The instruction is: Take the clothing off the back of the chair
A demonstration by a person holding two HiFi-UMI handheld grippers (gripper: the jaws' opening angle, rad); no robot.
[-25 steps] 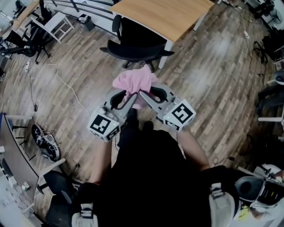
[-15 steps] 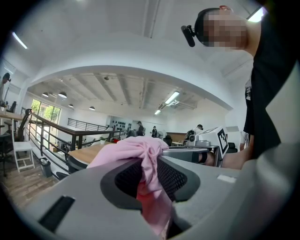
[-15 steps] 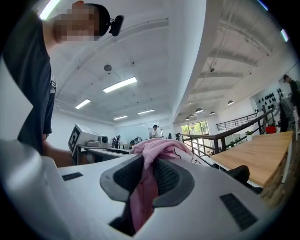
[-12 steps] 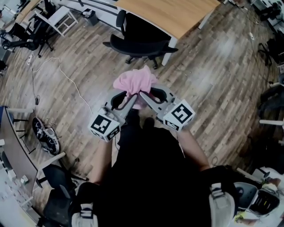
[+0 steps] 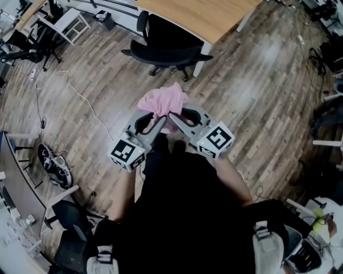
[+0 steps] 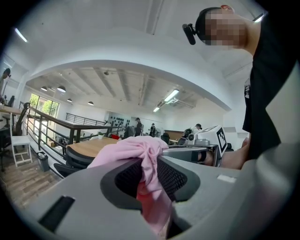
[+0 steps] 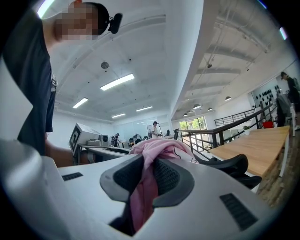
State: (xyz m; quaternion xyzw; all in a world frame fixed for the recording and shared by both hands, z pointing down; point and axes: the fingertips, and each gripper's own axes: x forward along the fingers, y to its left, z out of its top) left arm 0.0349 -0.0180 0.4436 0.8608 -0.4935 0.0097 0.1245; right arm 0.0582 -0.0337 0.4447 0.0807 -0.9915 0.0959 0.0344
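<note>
Pink garment point(image 5: 162, 101) is off the chair point(image 5: 167, 54) and held in the air in front of the person, above the wooden floor point(image 5: 257, 96), well apart from the chair back. Left gripper point(image 5: 159, 119) and right gripper point(image 5: 172, 115) meet tip to tip in a V, both pointing away from the person toward the chair, with the garment bunched at their tips. In the left gripper view the fingers point(image 6: 127, 176) are clamped on a fold of pink cloth that fills the gap between the dark mesh pads. In the right gripper view the fingers point(image 7: 125, 177) are clamped on a second fold in the same way. In each view the pinched fold runs lengthwise along the gap, from the tips back toward the gripper base, while the rest piles up as a rounded lump over and ahead of the tips. In the head view the lump is crumpled with no clear long axis, though it sits slightly wider than deep and bulges toward the chair. The chair stands at a wooden tabletop point(image 5: 206, 16). A pair of shoes point(image 5: 53, 168) lies on the floor to the left.
</note>
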